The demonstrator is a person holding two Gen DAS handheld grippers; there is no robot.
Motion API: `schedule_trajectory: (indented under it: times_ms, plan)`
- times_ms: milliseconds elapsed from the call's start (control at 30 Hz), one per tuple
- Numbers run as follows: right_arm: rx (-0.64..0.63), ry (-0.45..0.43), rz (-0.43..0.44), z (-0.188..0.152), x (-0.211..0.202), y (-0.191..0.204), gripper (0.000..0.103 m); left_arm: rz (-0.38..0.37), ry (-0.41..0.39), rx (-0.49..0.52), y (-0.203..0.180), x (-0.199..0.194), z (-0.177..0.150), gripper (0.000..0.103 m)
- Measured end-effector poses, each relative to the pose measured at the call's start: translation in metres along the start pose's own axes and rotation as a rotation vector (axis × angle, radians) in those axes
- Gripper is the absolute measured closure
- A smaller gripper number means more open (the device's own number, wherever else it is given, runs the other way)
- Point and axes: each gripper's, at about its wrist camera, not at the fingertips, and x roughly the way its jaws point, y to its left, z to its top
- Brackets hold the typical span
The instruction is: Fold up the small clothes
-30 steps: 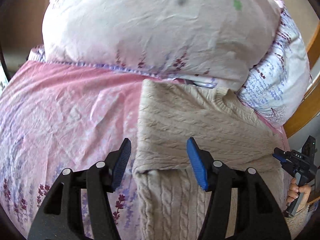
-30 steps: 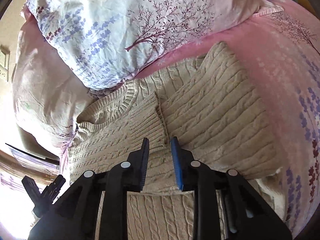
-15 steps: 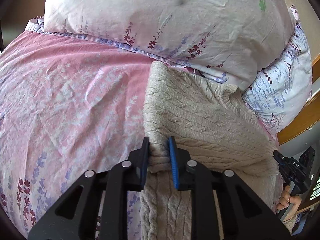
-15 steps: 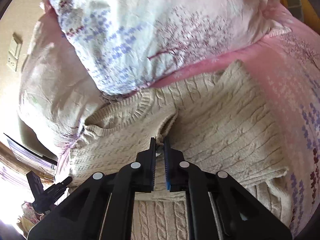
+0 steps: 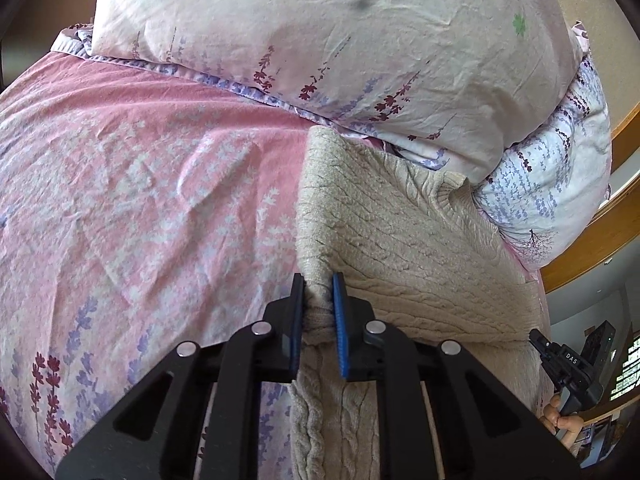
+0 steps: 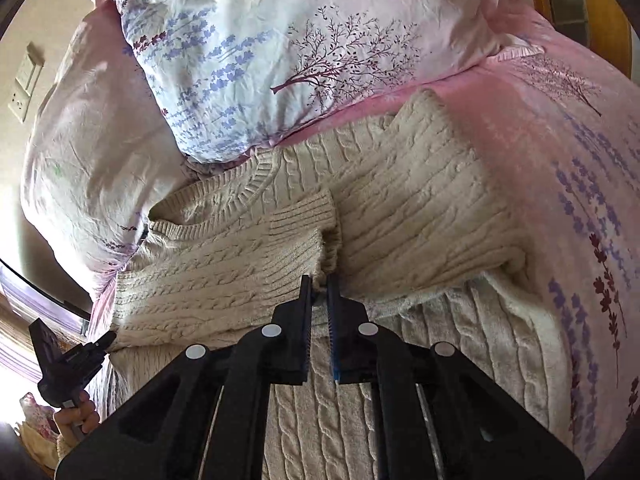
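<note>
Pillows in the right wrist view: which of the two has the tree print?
The bluish-white pillow directly behind the sweater's collar: it bears a dark branching tree and rows of purple sprigs. The pale pink pillow to its left shows no tree.

A bed with a pink floral sheet point(image 5: 152, 184) fills the room. Two pale floral pillows point(image 6: 304, 52) lie at its head, against a beige wall carrying a switch plate point(image 6: 23, 86). Wooden bed frame point(image 5: 592, 240) borders one edge.
</note>
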Motion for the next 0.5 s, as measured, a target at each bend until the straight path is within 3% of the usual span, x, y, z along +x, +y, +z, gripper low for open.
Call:
schedule_trajectory:
  times_ms: [200, 300, 333, 367, 433, 500]
  plan:
    - [-0.003, 0.039, 0.003, -0.004, 0.002, -0.007, 0.094, 0.016, -0.017, 0.021, 0.0, 0.0, -0.007, 0.089]
    - [-0.031, 0.033, 0.015, -0.008, -0.019, -0.009, 0.076, 0.002, -0.039, 0.042, 0.0, -0.015, -0.012, 0.085]
    - [-0.038, 0.022, 0.023, -0.01, -0.027, -0.012, 0.063, -0.002, -0.048, 0.055, -0.001, -0.022, -0.015, 0.08]
    - [-0.043, 0.004, 0.032, -0.012, -0.039, -0.017, 0.056, -0.011, -0.054, 0.067, 0.0, -0.029, -0.018, 0.075]
    - [-0.049, -0.013, 0.046, -0.018, -0.058, -0.031, 0.056, -0.031, -0.068, 0.08, 0.001, -0.046, -0.028, 0.057]
    - [-0.035, -0.006, 0.05, -0.026, -0.074, -0.051, 0.056, -0.058, -0.064, 0.099, 0.002, -0.061, -0.044, 0.054]
